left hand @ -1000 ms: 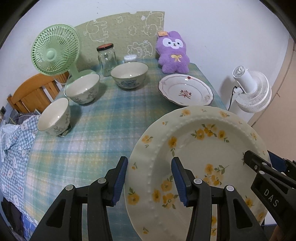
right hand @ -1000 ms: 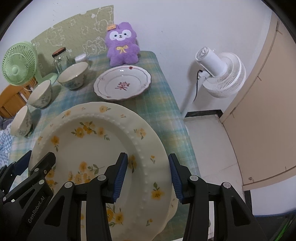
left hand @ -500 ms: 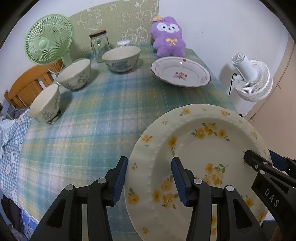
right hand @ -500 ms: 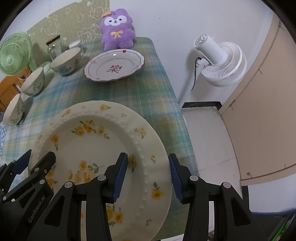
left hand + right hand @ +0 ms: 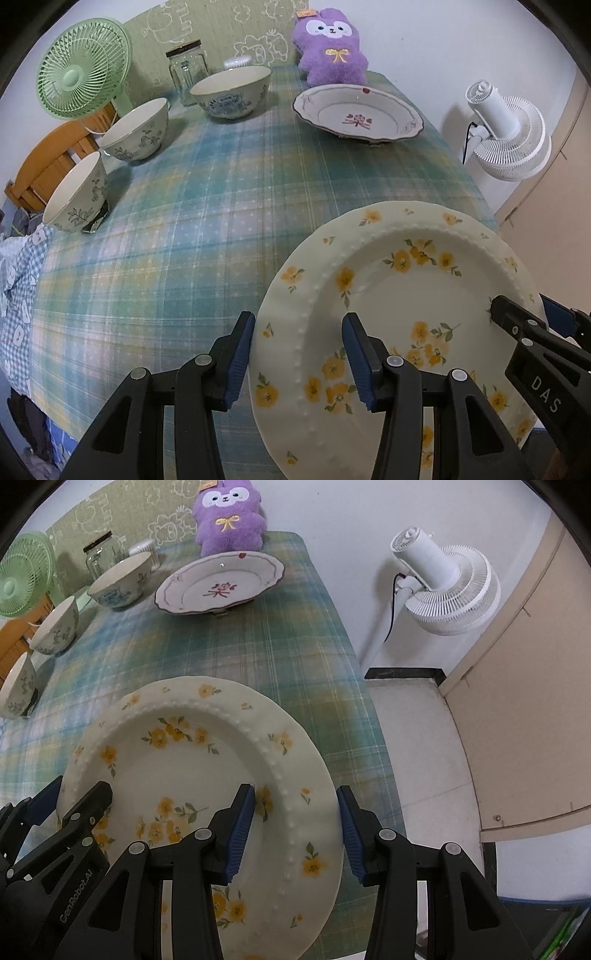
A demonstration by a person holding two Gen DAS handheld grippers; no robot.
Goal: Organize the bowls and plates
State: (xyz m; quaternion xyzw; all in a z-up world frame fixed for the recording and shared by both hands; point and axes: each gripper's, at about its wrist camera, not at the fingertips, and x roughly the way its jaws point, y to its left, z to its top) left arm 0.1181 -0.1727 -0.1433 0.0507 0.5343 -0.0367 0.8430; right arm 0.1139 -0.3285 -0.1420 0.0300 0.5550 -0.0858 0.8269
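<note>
Both grippers are coming down together toward the table [image 5: 155,266], carrying the yellow-flowered plate [image 5: 399,295] lower over the near right corner. The left gripper [image 5: 298,363] and right gripper [image 5: 295,830] are pitching down a bit as they drop. The plate is getting closer to the plaid cloth [image 5: 258,653]; its gap to the tabletop is shrinking. The far items, like the red-patterned plate [image 5: 358,114], are sitting higher in both wrist views.

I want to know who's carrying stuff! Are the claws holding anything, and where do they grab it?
Both hold the yellow-flowered plate by its rim, on opposite sides: the left claw on its left edge, the right claw on its right edge.
</note>
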